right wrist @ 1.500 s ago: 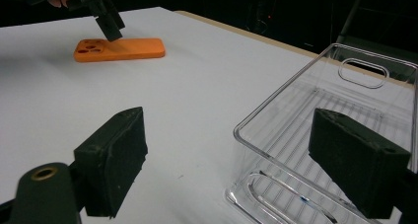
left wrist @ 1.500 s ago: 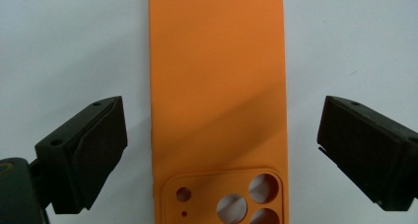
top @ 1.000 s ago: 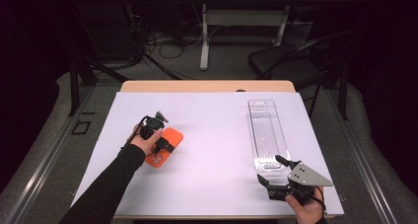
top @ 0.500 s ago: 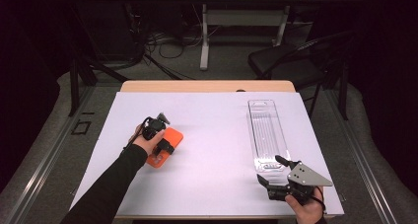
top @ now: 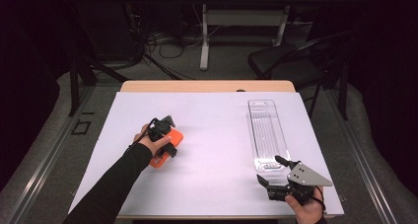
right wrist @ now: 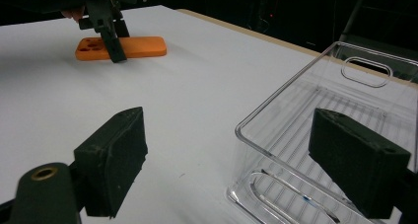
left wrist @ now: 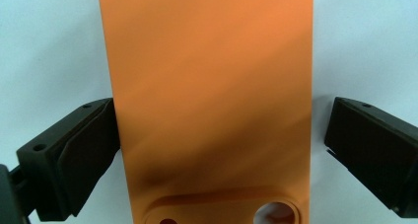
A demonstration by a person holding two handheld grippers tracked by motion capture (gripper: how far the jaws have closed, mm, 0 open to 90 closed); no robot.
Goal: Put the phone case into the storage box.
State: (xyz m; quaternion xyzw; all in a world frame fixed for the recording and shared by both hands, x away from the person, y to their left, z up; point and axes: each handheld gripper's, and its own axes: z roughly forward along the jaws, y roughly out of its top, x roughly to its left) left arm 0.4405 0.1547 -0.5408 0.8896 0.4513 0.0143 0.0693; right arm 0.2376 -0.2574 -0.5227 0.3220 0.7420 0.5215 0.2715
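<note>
Left gripper (left wrist: 217,150) is straddling the flat orange silicone phone case (left wrist: 212,100), jaws just opening (right pad clear); right gripper (right wrist: 241,160) is waiting open beside the clear plastic tray (right wrist: 345,135); centre before squeezing.

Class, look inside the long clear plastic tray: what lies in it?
The long clear plastic tray looks empty; its ridged floor shows through. The right gripper hides part of its near end in the high view.
</note>
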